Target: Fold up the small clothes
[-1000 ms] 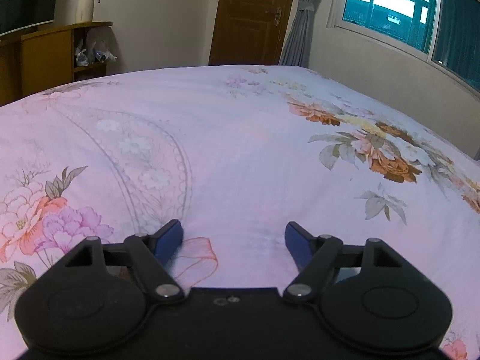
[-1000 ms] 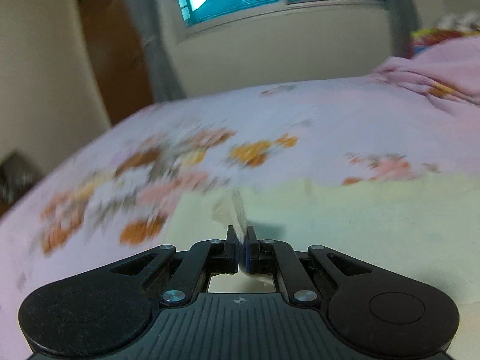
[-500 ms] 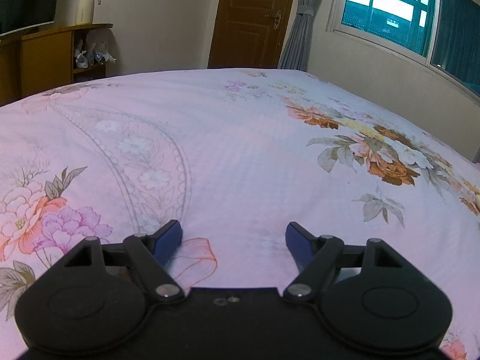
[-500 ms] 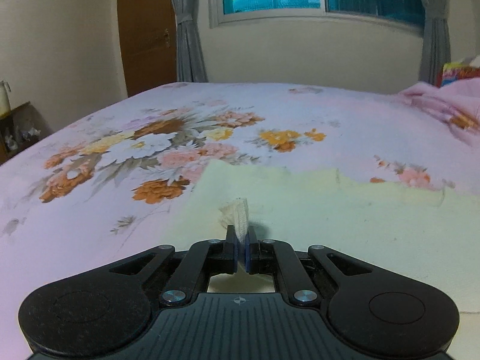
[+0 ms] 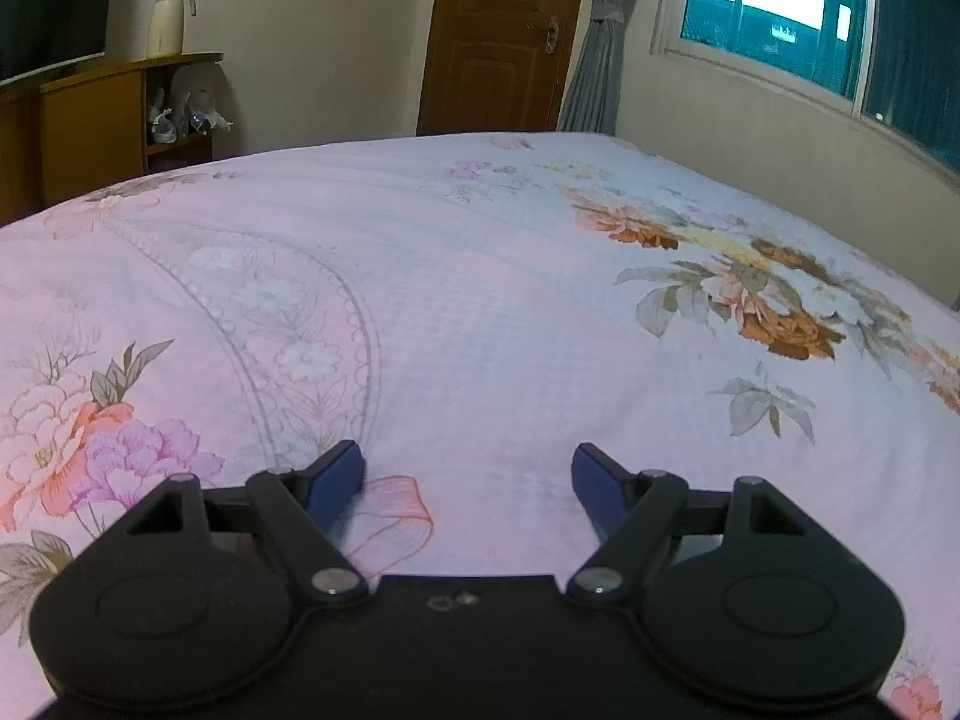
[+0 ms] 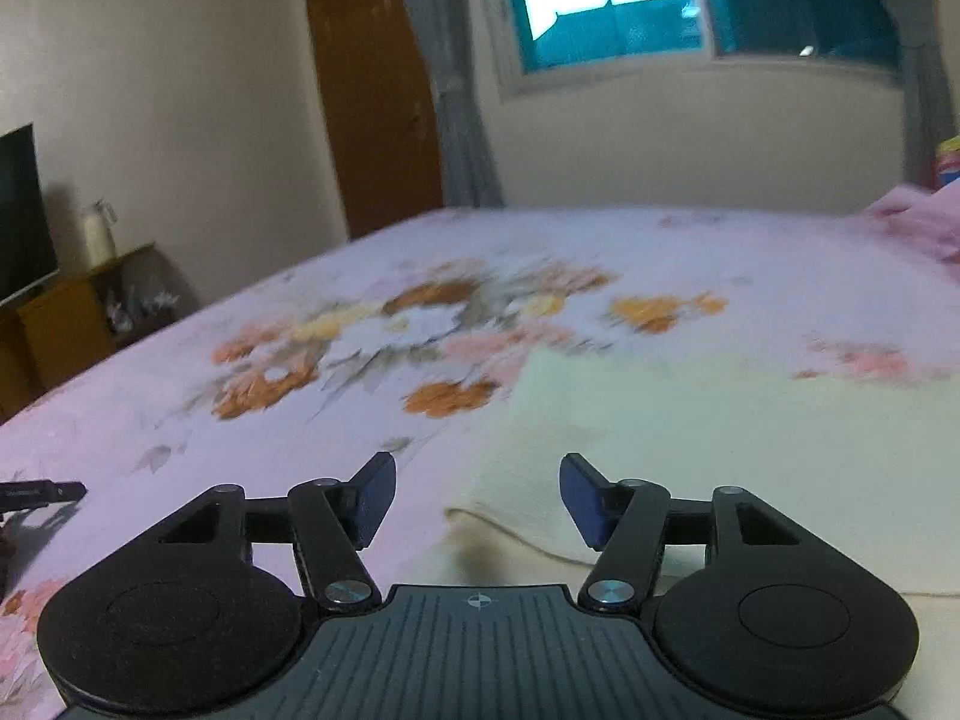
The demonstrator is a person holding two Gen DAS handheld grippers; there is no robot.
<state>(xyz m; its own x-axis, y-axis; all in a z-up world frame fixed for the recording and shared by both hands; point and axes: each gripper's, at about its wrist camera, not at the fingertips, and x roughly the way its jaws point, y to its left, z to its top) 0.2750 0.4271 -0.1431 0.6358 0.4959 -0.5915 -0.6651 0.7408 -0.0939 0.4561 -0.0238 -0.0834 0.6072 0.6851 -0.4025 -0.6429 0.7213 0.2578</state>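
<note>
A pale yellow cloth (image 6: 720, 438) lies flat on the pink floral bed sheet (image 6: 180, 450) in the right wrist view, its near left corner just ahead of my right gripper (image 6: 477, 495). The right gripper is open and empty, its jaws wide apart above that corner. My left gripper (image 5: 468, 483) is open and empty, low over the bare floral sheet (image 5: 480, 312); the cloth does not show in that view.
A wooden cabinet (image 5: 90, 120) with a white jug (image 5: 168, 21) stands beyond the bed's far left. A brown door (image 5: 504, 36), grey curtain and window (image 5: 810, 18) are behind. A bunched pink blanket (image 6: 918, 222) lies far right. A dark object (image 6: 36, 492) pokes in at the left edge.
My right gripper has opened and let go of the pinched fold of the yellow cloth, and its view has swung left. The left gripper has hardly moved.
</note>
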